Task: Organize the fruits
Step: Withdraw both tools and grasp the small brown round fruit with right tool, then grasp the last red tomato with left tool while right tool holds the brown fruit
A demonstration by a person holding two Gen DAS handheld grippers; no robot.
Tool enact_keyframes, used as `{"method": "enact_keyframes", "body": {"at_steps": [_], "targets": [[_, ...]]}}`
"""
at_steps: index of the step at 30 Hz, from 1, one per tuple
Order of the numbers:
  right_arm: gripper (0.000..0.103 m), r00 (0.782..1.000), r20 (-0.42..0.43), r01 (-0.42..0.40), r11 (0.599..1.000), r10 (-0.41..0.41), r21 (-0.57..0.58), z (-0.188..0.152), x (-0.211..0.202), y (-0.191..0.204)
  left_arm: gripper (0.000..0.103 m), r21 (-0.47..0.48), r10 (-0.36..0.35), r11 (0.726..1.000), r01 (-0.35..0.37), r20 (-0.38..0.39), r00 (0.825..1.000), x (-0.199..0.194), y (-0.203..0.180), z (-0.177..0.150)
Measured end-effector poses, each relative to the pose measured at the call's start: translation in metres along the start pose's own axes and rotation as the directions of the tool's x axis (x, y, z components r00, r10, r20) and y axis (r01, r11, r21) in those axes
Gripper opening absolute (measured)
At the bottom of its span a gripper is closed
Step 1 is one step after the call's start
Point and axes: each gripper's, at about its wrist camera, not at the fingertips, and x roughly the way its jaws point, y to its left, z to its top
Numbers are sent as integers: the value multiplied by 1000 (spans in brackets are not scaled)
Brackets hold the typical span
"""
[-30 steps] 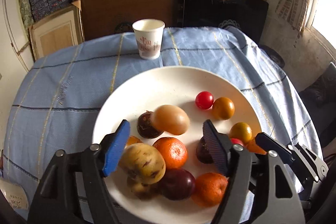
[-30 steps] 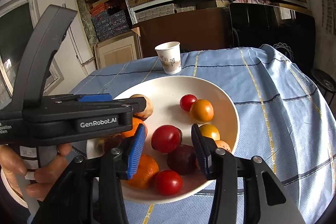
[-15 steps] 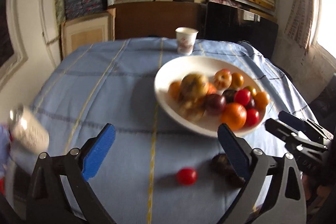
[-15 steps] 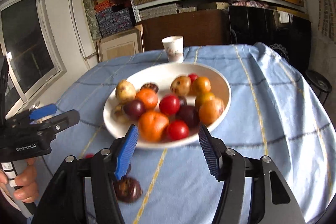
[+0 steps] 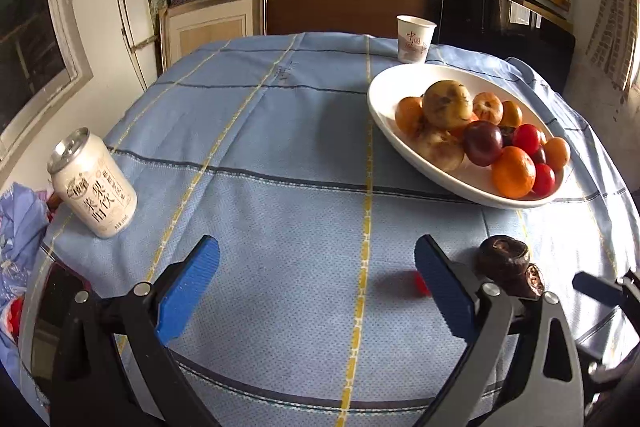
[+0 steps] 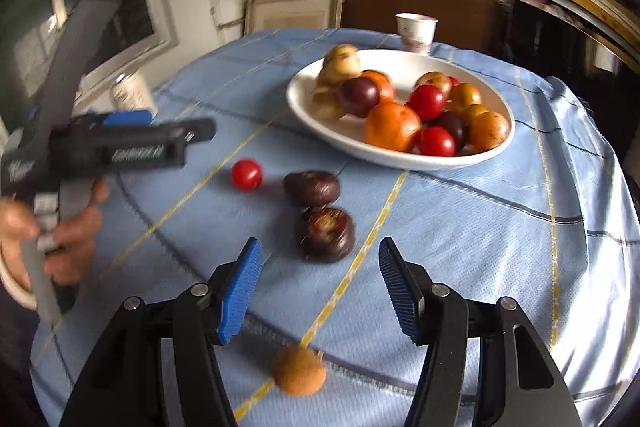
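Item: my left gripper [image 5: 316, 291], jaws released and holding nothing, blue pads wide apart over bare blue checked cloth [image 5: 280, 155] on the worktop. Seen from my right side, a hand [image 6: 60, 239] carries it at the left edge of the worktop, its outline blurred.

Item: my right gripper [image 6: 320, 291], jaws likewise released and holding nothing, poised low above the cloth near the front edge.

Item: white plate [image 6: 320, 131], on the far right part of the worktop, heaped with fruit: oranges, red tomatoes, dark plums and pale mottled yellowish fruits, piled touching one another.

Item: loose fruit on the cloth, off the plate.
- One red tomato [image 6: 246, 174], alone, left of the dark pair; in my left view only a sliver shows behind the right pad.
- Two dark brown fruits, the farther one [image 6: 312, 187] just beside the plate's near rim, the nearer one [image 6: 326, 234] touching it and lying just beyond my right jaws.
- One brown kiwi [image 6: 299, 371], near the front edge of the worktop, below and between my right pads, on a yellow stripe.

Item: white drink can [image 5: 93, 183], upright, at the left edge of the worktop.

Item: paper cup [image 5: 414, 39], upright, behind the plate at the far edge.
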Motion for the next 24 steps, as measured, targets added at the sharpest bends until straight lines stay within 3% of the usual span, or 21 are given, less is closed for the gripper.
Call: {"method": "enact_keyframes", "body": {"at_steps": [6, 15, 16, 18, 24], "targets": [[61, 995, -54, -84, 996, 84, 11, -21, -17, 1, 96, -32, -19, 999, 18, -24, 1000, 4, 5, 1], [44, 989, -137, -57, 997, 50, -44, -42, -8, 15, 96, -18, 12, 1000, -13, -37, 999, 13, 1, -1], [42, 990, -135, -44, 998, 37, -51, -42, -8, 16, 96, -18, 14, 1000, -14, -39, 999, 14, 1, -2], [27, 991, -131, -34, 997, 25, -63, -43, -9, 16, 96, -21, 14, 1000, -15, -41, 999, 15, 1, -2], [27, 996, -71, -46, 998, 49, 50, -37, -17, -3, 96, 38, -19, 999, 20, -29, 999, 16, -13, -6]]}}
